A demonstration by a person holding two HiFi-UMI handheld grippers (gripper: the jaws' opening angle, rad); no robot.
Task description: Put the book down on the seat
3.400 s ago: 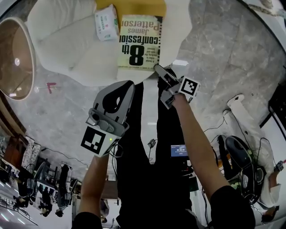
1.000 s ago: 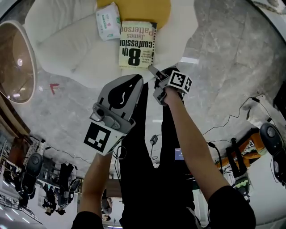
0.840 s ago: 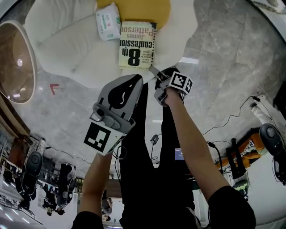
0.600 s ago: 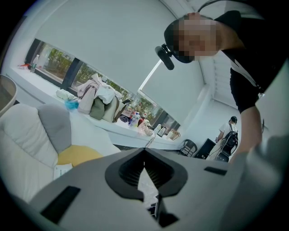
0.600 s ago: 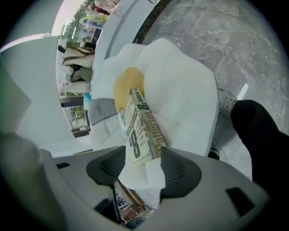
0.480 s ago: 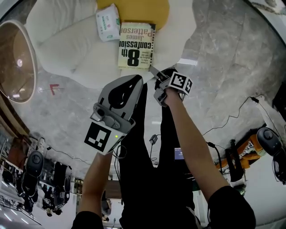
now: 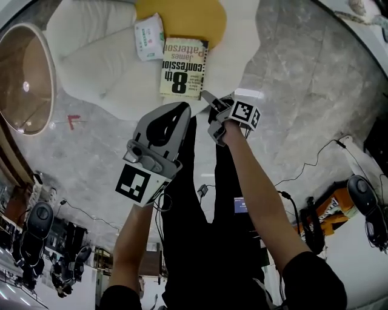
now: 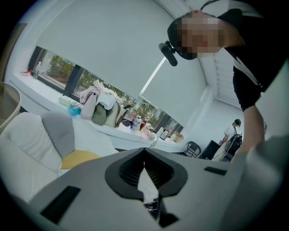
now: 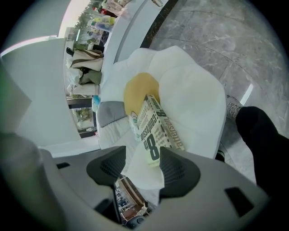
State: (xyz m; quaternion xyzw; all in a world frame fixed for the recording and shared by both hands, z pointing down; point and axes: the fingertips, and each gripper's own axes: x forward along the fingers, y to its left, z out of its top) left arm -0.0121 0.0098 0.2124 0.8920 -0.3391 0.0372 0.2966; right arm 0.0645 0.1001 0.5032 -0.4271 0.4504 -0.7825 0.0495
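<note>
Near the front edge of the white seat (image 7: pixel 97 72), the paperback (image 7: pixel 183 68) lies flat beside a tissue pack (image 7: pixel 147 37), so the job looks basically done. The right gripper (image 7: pixel 212 106) hangs wide open and empty just off the book's near edge. The left gripper (image 7: pixel 179 110) is pinched closed on nothing.

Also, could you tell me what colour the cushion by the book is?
The cushion is mustard yellow, clearest in the head view.

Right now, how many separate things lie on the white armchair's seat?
3: a cream-and-black paperback book near the white seat's front edge, a white-and-green soft packet beside it, and a round yellow cushion behind both. More may lie outside the frame.
</note>
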